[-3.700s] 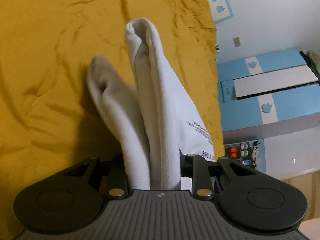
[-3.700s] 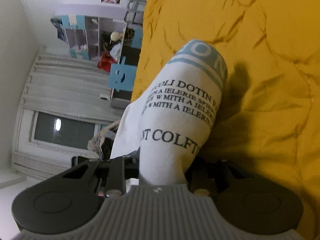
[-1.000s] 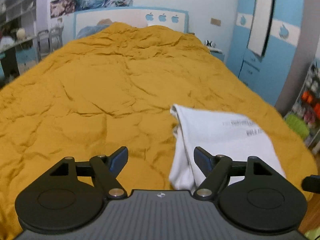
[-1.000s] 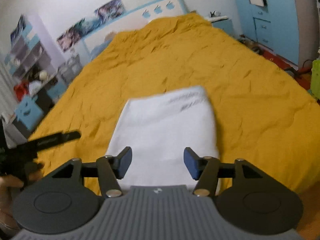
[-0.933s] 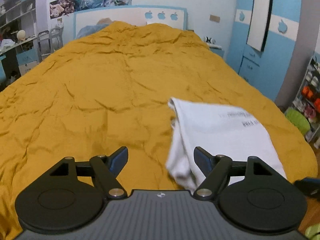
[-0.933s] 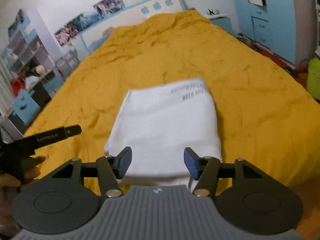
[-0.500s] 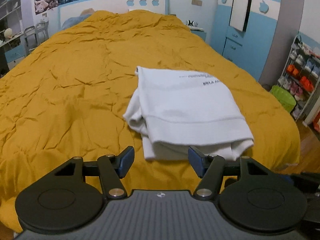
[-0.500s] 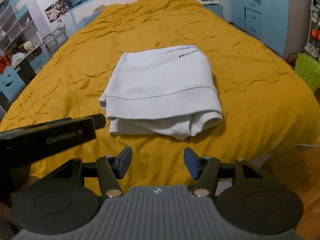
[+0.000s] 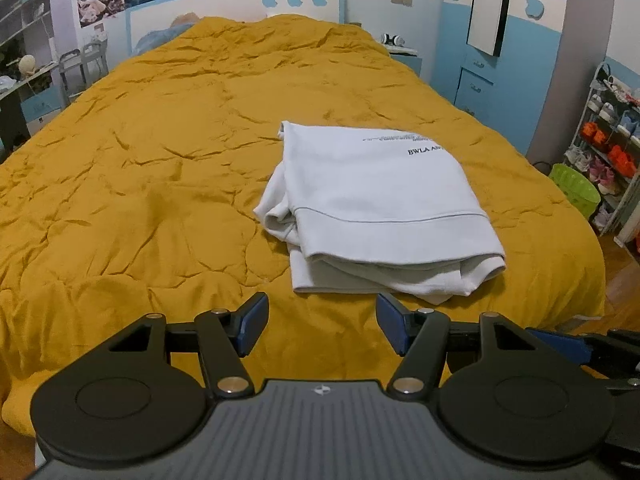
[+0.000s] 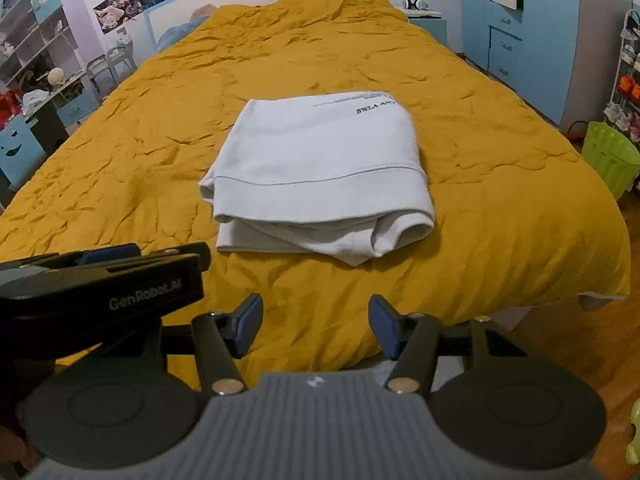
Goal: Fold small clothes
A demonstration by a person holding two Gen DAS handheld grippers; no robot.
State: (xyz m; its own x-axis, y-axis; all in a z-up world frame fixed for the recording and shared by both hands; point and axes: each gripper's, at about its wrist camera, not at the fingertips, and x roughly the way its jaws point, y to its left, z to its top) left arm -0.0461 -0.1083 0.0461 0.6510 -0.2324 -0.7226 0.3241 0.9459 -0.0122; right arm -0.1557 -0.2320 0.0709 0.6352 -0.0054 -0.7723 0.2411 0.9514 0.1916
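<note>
A white garment (image 9: 380,208) with black lettering lies folded in a rough rectangle on the mustard bed cover (image 9: 140,160), near the foot of the bed. In the right wrist view the same garment (image 10: 320,164) sits straight ahead on the cover (image 10: 500,184). My left gripper (image 9: 322,322) hovers open over the cover's front edge, short of the garment, with nothing between its blue pads. My right gripper (image 10: 316,322) is also open and empty, back from the bed's edge. The left gripper's body (image 10: 100,280) shows at that view's left side.
A green basket (image 10: 608,156) and a shoe rack (image 9: 612,136) stand to the right of the bed. Blue wardrobe drawers (image 10: 508,40) line the right wall, and a desk with shelves (image 10: 32,120) the left. Wooden floor (image 10: 560,340) lies below the bed's foot.
Both grippers, earlier shut on the garment, have let it go and drawn back toward the bed's foot. The garment now lies folded ahead. The left jaws have narrowed slightly.
</note>
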